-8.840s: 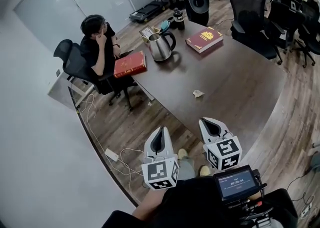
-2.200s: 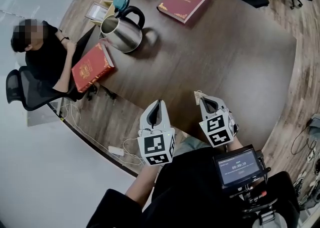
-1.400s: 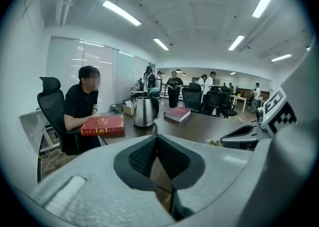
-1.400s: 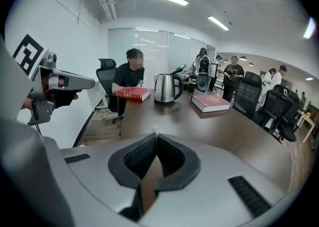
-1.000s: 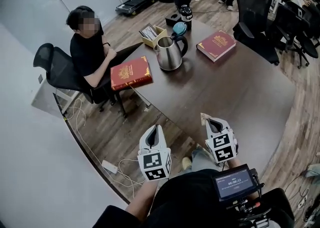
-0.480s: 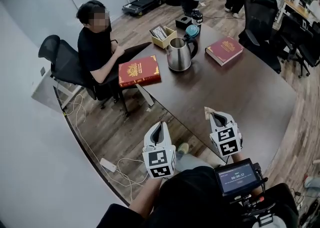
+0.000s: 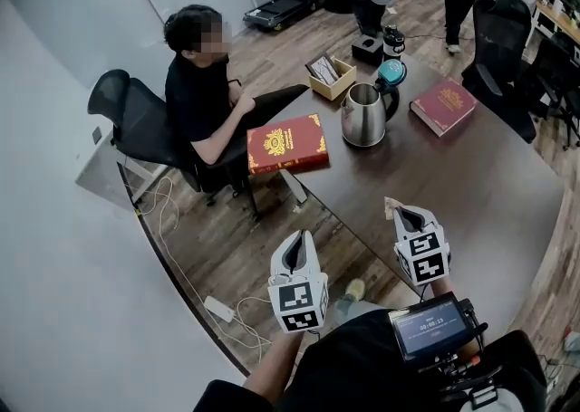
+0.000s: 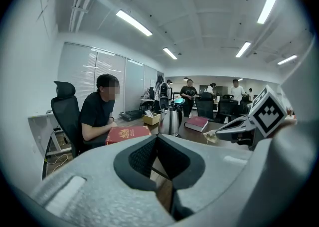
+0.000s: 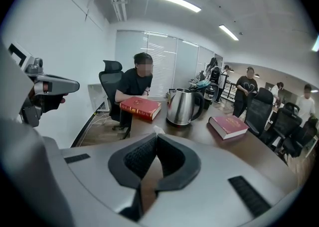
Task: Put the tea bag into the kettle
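R claw [image 7: 400, 213] clenched on tea bag [image 7: 391, 206] over desk [image 7: 489, 184] edge; L claw [image 7: 298, 240] clenched, empty, beside desk. Kettle [image 7: 364, 117] well apart.

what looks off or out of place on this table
Nothing stands out. The kettle stands upright on the table, the near red book and far red book lie flat, nothing is spilled. The tea bag is off the table, pinched in the right gripper.
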`<state>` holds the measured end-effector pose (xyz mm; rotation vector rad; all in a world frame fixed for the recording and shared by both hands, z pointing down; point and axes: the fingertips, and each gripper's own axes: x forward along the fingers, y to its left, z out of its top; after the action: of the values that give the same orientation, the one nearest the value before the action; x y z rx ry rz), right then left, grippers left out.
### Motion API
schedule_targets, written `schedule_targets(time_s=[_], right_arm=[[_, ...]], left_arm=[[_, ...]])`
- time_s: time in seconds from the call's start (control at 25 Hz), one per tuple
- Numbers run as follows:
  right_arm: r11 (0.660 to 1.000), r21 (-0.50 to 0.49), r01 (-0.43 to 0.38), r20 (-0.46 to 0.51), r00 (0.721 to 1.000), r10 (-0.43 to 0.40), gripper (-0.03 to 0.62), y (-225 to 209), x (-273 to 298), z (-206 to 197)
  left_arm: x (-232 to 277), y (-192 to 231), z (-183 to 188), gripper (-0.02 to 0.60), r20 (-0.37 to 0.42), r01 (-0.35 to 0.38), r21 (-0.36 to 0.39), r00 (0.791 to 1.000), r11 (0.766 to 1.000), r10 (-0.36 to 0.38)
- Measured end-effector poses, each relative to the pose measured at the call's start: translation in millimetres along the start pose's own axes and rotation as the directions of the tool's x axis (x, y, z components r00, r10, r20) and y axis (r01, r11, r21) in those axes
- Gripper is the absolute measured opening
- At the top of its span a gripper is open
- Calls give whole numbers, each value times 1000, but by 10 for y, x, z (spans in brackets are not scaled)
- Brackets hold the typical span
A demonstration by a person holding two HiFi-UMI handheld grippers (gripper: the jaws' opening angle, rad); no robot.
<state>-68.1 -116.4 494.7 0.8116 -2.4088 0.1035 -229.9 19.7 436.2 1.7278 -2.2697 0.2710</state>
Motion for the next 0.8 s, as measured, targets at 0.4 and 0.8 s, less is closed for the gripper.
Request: schedule_targets(time_s=[0.4, 0.8], right_arm=[[1000, 18, 14, 36, 999, -15, 9, 29, 517, 451], [999, 43, 27, 76, 997, -31, 9, -163, 723, 688]], left_arm=[[473, 376, 164, 5, -5, 26, 11, 1000, 1000, -26], [948, 302, 343, 5, -3, 80, 45, 997, 996, -80]])
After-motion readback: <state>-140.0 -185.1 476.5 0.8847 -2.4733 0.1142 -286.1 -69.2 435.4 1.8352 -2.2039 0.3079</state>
